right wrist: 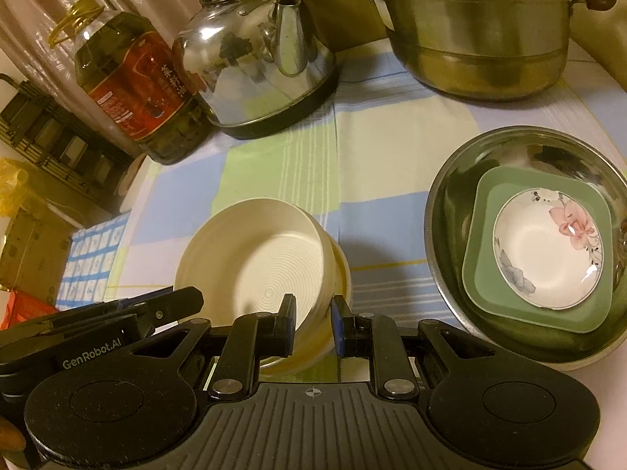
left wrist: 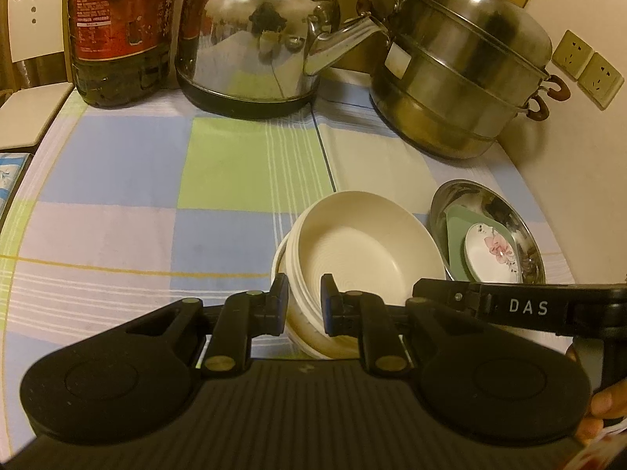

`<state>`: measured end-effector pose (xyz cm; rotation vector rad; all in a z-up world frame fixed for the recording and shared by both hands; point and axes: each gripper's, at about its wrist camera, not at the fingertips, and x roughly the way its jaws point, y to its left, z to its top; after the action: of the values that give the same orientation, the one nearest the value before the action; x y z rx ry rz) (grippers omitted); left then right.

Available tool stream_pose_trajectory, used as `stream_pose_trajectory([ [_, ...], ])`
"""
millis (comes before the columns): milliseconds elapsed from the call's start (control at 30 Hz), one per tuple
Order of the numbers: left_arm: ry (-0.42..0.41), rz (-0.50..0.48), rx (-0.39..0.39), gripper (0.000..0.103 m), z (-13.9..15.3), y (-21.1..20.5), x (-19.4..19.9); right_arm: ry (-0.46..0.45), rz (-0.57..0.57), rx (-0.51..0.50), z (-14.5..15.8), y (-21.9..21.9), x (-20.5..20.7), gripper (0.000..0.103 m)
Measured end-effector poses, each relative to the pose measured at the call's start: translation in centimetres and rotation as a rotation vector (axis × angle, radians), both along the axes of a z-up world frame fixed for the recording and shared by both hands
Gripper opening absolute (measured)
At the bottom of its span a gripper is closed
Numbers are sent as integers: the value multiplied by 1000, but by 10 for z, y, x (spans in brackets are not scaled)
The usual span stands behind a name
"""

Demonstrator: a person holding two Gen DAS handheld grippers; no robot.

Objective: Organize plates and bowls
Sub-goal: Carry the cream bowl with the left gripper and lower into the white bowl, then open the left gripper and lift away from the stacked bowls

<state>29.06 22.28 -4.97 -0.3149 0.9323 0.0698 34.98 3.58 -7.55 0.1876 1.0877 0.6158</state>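
Left wrist view shows my left gripper [left wrist: 303, 307] nearly closed, its pads pinching the near rim of the cream bowl [left wrist: 364, 243]; my right gripper [right wrist: 313, 323] is just as narrow and clamps the same bowl's opposite rim. That bowl sits tilted over a second cream bowl [right wrist: 339, 274], on the checked cloth [left wrist: 117, 196] just beside the steel basin [right wrist: 470, 149], which already holds a green square plate [right wrist: 493, 196] and a flowered dish [right wrist: 548, 258]. I judge I'm seating the upper bowl into the lower. Next I need to level it, then release both rims together.
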Motion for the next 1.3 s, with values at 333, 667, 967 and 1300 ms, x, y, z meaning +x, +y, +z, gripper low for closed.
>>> stream_pose_trajectory([
  [333,17,-1,-3,15,-5,1,3,5,-5,-5,-2,0,2,19],
  [667,6,10,-6,16,-1,1,0,4,-12,-4,-1,0,0,20],
  [967,-31,26,5,17,16,-1,-18,-36,-30,28,11,-9,-11,45],
  [1300,-64,44,23,29,40,-12,-59,-70,-21,75,31,-24,-40,54],
])
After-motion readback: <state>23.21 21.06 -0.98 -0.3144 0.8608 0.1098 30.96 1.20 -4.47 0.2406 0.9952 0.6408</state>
